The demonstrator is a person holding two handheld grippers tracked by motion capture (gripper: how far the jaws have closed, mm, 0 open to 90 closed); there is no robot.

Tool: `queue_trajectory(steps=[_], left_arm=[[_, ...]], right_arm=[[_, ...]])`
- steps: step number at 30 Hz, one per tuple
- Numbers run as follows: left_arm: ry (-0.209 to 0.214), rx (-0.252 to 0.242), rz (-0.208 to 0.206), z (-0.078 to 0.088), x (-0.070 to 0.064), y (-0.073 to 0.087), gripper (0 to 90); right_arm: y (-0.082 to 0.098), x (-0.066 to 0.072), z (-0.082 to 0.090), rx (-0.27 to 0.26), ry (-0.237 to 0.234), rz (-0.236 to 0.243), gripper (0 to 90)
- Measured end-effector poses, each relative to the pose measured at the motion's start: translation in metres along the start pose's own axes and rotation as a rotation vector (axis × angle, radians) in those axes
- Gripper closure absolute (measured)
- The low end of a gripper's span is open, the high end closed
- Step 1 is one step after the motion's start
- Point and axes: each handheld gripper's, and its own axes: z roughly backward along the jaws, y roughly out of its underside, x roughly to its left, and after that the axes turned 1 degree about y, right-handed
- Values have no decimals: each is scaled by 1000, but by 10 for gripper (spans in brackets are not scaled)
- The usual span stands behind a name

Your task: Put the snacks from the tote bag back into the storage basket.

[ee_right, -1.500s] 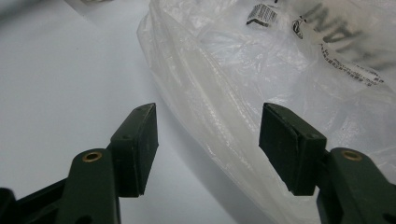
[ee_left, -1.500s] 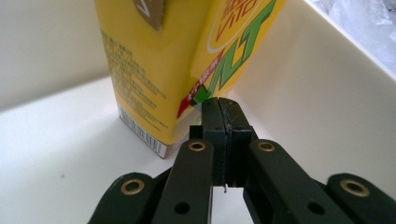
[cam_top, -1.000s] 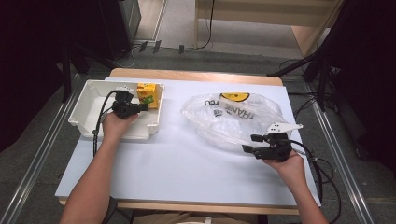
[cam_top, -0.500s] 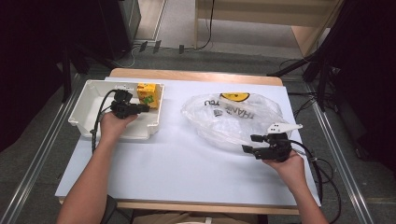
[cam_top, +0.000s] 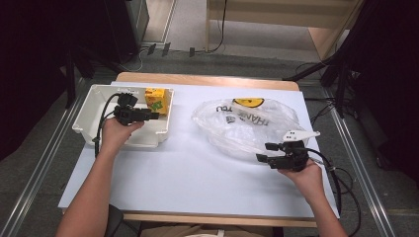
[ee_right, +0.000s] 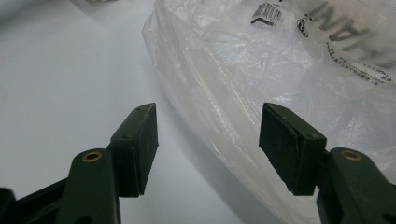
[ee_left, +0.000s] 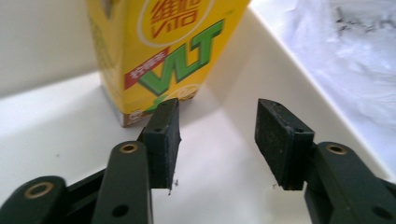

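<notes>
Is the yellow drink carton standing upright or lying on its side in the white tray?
Upright. The yellow drink carton stands on its base on the white tray floor, print reading right way up.

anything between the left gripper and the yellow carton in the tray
Nothing visible does. The left hand-held gripper has just been opening, with only bare tray floor between its jaws. The carton stands upright just past the pads, apart from them.

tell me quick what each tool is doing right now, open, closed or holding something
Left tool: open, jaws just opening, nothing between them; yellow cardboard drink carton stands just ahead in the white plastic bin.
Right tool: open, holding nothing, at the clear plastic bag.
</notes>
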Motion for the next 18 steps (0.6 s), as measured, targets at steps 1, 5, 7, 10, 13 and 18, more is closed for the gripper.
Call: queue_trajectory(steps=[1, 5, 7, 10, 13, 18], left_arm=[[-2, 2, -3, 2, -1, 0, 478], [1, 5, -7, 12, -7, -1, 460], [5, -2, -11, 17, -10, -1, 455], [16, 2, -15, 23, -15, -1, 444], [16, 11, -42, 28, -24, -3, 449], [38, 1, -66, 32, -36, -8, 443]], right_arm=[[0, 0, 0, 0, 0, 0, 383], [0, 0, 0, 0, -2, -2, 383], [0, 0, 0, -1, -3, -5, 383], [0, 0, 0, -5, -8, -9, 383], [-1, 1, 0, -5, -9, -14, 383], [-1, 1, 1, -17, -11, -13, 382]])
